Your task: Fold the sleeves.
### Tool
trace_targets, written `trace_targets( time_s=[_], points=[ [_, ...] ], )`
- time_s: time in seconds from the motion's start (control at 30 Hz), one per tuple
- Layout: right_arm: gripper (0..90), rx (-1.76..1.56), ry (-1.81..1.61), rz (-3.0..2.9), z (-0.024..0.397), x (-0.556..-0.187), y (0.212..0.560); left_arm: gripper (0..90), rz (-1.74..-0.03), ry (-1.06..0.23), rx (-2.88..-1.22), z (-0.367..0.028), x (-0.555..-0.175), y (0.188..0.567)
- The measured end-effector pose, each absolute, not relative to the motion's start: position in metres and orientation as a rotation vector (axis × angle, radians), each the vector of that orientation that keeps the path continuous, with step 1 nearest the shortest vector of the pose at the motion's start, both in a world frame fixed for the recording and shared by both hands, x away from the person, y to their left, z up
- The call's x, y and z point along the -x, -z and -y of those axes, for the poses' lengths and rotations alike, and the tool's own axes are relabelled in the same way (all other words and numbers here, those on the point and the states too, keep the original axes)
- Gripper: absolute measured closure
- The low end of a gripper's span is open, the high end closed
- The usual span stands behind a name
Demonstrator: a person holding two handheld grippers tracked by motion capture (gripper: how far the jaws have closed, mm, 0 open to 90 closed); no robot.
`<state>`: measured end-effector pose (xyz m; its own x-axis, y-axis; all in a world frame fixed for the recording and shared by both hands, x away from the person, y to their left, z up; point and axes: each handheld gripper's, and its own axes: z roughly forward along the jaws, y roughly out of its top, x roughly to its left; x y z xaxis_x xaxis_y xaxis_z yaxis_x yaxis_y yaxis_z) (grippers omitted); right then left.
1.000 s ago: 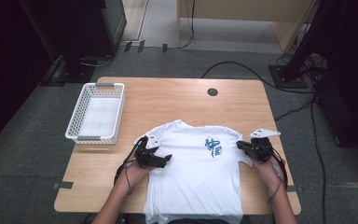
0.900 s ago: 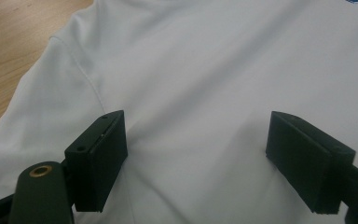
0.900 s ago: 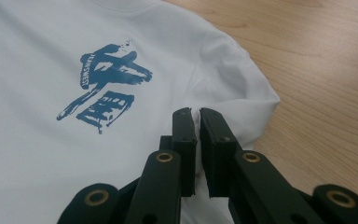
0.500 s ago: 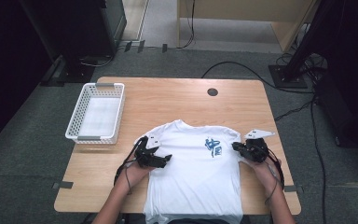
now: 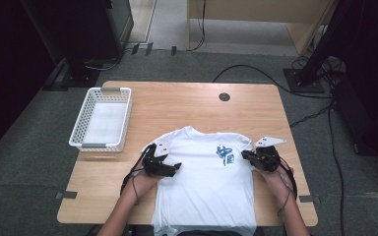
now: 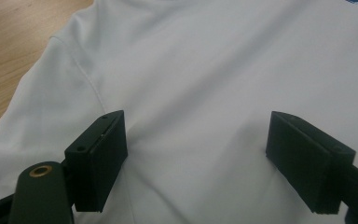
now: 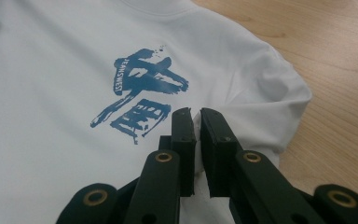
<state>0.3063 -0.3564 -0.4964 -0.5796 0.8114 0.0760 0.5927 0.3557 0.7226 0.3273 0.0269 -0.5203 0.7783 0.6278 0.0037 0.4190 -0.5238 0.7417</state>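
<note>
White T-shirt (image 5: 204, 191) lies flat, face up, on the wooden table (image 5: 187, 108). Its hem hangs at the near edge, and its collar points toward the far edge, around the middle of the surface. Blue print (image 5: 225, 154) sits on the chest, right of centre.

Left gripper (image 5: 165, 168): held in the person's left hand (image 5: 145, 181), resting over the shirt's left side just below the sleeve. In the left gripper view the two black fingers (image 6: 98, 158) stand wide apart with smooth white cloth lying flat between them. Nothing is clamped. The pads sit on or just above the fabric; contact cannot be told for certain.

Right gripper (image 5: 248, 156): held in the right hand (image 5: 274, 177) at the shirt's right side, near the sleeve and close to the table's right edge. In the right gripper view the fingers (image 7: 182, 140) are drawn almost together, with a thin fold of white cloth pinched in the narrow gap. The blue print lies just beyond the fingertips, and the right sleeve (image 7: 279, 102) is bunched slightly against the bare wood. The grey plate (image 5: 269, 142) on top of this gripper points toward the far right.

Farther off: white basket (image 5: 101, 123) stands near the far left corner of the table, well apart from the shirt. A round dark hole (image 5: 224, 97) sits near the far edge, right of centre.
</note>
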Motion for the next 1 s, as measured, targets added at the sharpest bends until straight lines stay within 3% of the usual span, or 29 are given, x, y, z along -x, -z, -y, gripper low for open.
trace_targets(
  time_s=[1.0],
  points=[
    [85.4, -1.166, -1.052, -2.367, 0.332, -0.304, 0.492, 20.9, -0.776, -0.349, -2.198, -0.027, -0.327, 0.520]
  ],
)
